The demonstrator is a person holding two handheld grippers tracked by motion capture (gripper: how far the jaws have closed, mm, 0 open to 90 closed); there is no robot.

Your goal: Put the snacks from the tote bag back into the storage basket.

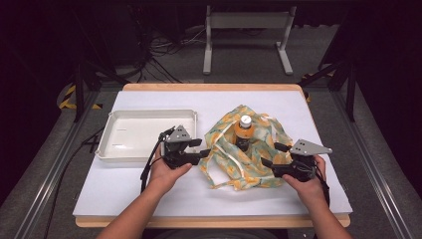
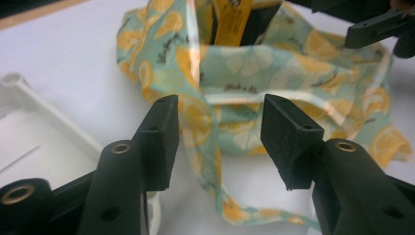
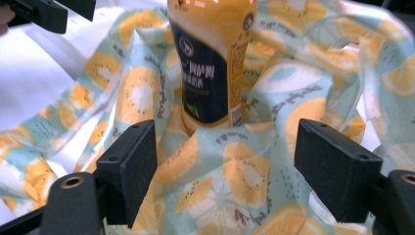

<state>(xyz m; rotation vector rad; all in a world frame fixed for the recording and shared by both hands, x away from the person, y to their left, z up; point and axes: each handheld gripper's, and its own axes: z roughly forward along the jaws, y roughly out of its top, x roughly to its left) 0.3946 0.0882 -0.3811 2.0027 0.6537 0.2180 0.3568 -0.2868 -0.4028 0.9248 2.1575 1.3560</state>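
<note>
Left gripper [image 2: 220, 142] jaws apart, rim of crumpled lemon-print teal fabric bag [image 2: 274, 83] between them, not clamped. Right gripper [image 3: 225, 166] jaws wide apart over same fabric. Upright orange plastic bottle with white cap [image 1: 245, 130] stands inside bag, table centre, right of white rectangular plastic tray [image 1: 142, 133].

left tongs [image 1: 205, 148]: jaws apart, pointing right | right tongs [image 1: 272, 155]: jaws apart, pointing left
</note>
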